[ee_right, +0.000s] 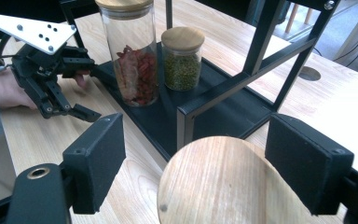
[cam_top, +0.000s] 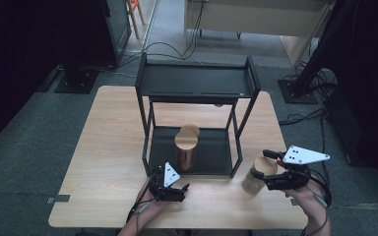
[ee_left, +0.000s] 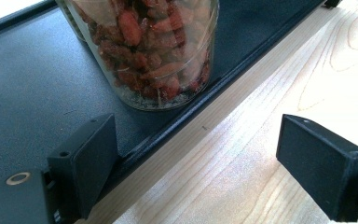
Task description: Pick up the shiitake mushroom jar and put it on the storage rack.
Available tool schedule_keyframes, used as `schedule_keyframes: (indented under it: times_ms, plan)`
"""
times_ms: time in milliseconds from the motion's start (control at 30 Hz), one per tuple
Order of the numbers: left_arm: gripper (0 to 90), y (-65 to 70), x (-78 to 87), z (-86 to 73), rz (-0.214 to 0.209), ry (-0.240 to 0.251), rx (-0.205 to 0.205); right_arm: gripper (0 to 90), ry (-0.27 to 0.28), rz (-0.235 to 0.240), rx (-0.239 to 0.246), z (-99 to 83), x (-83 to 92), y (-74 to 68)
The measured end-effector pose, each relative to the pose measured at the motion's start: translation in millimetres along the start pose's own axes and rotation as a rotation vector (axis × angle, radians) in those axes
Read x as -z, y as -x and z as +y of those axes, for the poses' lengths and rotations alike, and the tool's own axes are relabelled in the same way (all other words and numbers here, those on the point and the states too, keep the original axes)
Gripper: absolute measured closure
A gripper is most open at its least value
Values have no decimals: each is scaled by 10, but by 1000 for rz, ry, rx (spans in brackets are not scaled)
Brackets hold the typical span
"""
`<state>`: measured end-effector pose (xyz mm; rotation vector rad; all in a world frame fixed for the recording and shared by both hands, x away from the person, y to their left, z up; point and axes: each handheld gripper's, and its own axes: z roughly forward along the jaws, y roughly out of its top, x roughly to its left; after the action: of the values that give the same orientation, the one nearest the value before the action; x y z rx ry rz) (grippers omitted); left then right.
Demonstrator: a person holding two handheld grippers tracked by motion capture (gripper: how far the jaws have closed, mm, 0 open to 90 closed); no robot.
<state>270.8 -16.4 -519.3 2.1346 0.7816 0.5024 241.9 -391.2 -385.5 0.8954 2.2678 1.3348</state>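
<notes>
Loading jars onto the low black shelf rack (cam_top: 195,81) appears to be the work in hand, and the step under way looks like bringing a third jar over from the right side of the tabletop (cam_top: 108,147). Two jars are already standing on the rack's bottom tray: a tall jar of red dried fruit (ee_right: 133,56) at the near edge, and a shorter jar of green beans (ee_right: 182,58) just behind it, both capped with wooden lids.

On the right, the right hand-held gripper (cam_top: 263,169) is reaching in level toward the left, its jaws standing either side of a wooden-lidded jar (cam_top: 257,176) that is resting on the tabletop just right of the rack's near right leg. In the right gripper view the lid (ee_right: 223,184) is sitting between the pads with slim gaps either side, so I am reading this as straddling rather than a firm clamp. The next move probably calls for closing on the jar, lifting it over the tray's rim and setting it down beside the others.

On the left, the left hand-held gripper (cam_top: 179,189) is hovering low over the tabletop just near of the tall jar, jaws spread wide and empty, pointing toward the tray edge.
</notes>
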Motion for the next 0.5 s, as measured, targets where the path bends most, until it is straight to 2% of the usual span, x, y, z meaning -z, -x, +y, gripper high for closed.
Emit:
schedule_keyframes:
  times_ms: [500]
  plan:
    - [128,-2,1,0,-1,1,2,196,-1,-24,12,-76,24,59]
